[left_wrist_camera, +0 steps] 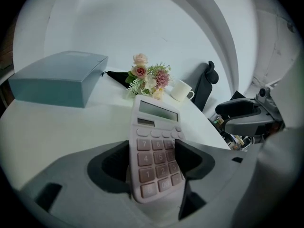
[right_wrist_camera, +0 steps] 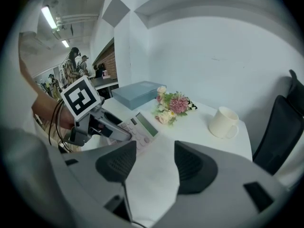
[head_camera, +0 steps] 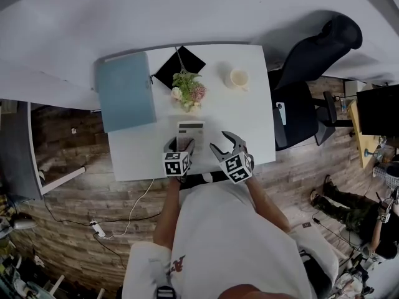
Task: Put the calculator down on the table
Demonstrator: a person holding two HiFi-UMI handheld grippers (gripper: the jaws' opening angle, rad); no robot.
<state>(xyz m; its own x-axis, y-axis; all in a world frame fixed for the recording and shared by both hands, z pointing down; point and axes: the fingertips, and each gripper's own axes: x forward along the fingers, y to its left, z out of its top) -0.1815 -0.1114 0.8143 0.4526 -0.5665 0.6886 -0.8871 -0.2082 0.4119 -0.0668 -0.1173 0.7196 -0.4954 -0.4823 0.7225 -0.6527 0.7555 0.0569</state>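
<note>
A pale pink calculator [head_camera: 190, 131] lies on the white table [head_camera: 249, 129] near its front edge, display end pointing away from me. In the left gripper view its key end [left_wrist_camera: 154, 146] sits between the jaws of my left gripper [left_wrist_camera: 152, 160], which stand wide; a dark gap shows beside the left pad, and the right pad is close against the calculator's edge. From the head view the left gripper [head_camera: 179, 147] reaches over the calculator's near end. My right gripper [head_camera: 225, 147] hovers to its right, open with nothing between its jaws [right_wrist_camera: 154, 163]. The right gripper view shows the calculator [right_wrist_camera: 140, 127] under the left gripper [right_wrist_camera: 102, 125].
A blue-grey box [head_camera: 126, 91] lies at the table's left. A small bunch of flowers [head_camera: 189, 92] stands just beyond the calculator, on a black mat [head_camera: 179, 64]. A cream mug [head_camera: 239, 78] sits at the back right. A black office chair [head_camera: 312, 73] stands right of the table.
</note>
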